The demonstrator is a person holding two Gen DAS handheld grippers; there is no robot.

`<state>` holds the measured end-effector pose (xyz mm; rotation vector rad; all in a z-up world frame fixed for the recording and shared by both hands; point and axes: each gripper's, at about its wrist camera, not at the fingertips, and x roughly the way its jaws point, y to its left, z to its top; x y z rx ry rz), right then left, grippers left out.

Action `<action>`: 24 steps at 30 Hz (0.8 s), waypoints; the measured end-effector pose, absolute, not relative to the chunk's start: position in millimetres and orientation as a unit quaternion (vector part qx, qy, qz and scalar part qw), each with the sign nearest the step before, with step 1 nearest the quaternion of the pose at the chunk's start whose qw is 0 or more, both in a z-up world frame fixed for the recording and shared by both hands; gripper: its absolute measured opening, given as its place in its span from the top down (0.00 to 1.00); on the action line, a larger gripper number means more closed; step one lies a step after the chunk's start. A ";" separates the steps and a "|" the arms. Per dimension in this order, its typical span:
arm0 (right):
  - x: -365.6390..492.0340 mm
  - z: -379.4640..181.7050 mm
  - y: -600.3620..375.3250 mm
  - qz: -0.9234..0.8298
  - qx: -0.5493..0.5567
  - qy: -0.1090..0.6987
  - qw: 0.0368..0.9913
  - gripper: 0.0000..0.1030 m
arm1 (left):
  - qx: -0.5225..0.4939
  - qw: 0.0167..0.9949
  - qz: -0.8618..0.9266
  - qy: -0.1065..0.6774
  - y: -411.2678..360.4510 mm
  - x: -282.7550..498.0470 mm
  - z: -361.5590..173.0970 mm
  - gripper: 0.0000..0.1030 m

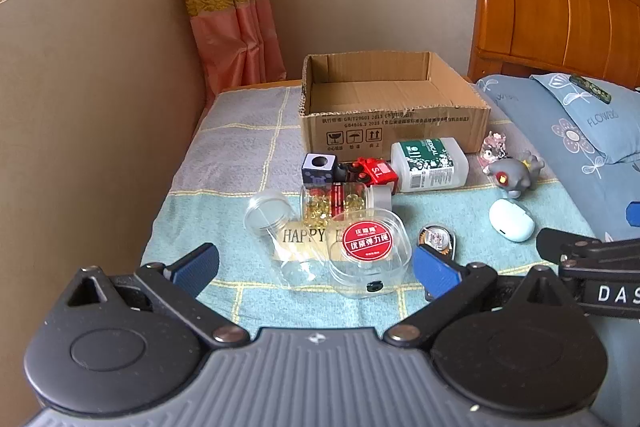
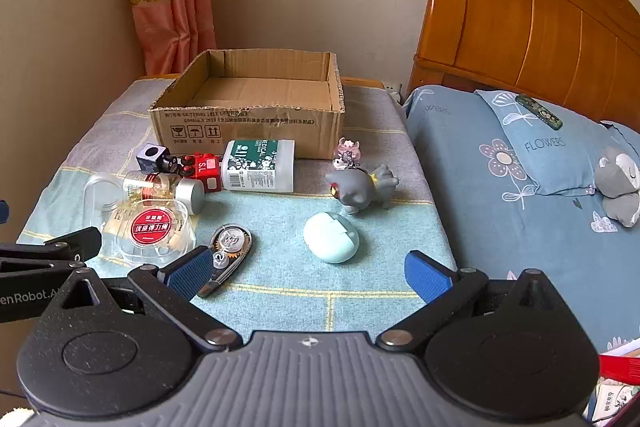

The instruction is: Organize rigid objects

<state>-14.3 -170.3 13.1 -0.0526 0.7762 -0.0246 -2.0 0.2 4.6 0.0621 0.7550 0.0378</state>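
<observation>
The open box (image 1: 394, 119) is sitting empty at the far end of the blanket-covered surface (image 2: 288, 267), with the white bottle (image 2: 260, 167), red toy (image 2: 204, 167), jar (image 2: 160, 187), clear case (image 2: 152, 231), grey figure (image 2: 360, 187) and egg-shaped case (image 2: 330, 237) lying in front of it. I am holding my left claw (image 1: 316, 267) and right claw (image 2: 308, 275) spread wide above them, gripping nothing.

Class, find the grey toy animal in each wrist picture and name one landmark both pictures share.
Left wrist: grey toy animal at right of centre, right of the white bottle.
Right wrist: near centre, right of the bottle.
Shared landmark: the cardboard box.
</observation>
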 end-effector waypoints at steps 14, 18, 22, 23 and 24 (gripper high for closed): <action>-15.6 14.1 -169.4 -0.011 -0.027 0.378 0.925 0.00 | 0.029 0.930 0.017 0.365 1.5 -2.9 5.4 0.01; -15.5 14.5 -169.8 -0.011 -0.027 0.378 0.925 0.00 | 0.029 0.931 0.017 0.364 1.4 -2.7 5.4 0.01; -15.6 15.0 -170.0 -0.010 -0.026 0.379 0.925 0.00 | 0.029 0.931 0.017 0.363 0.4 -2.3 4.9 0.01; -15.6 14.7 -169.5 -0.011 -0.027 0.379 0.925 0.00 | 0.029 0.931 0.017 0.363 0.4 -2.0 4.8 0.01; -15.7 15.0 -169.1 -0.011 -0.027 0.378 0.925 0.00 | 0.028 0.931 0.017 0.363 0.4 -2.1 5.0 0.01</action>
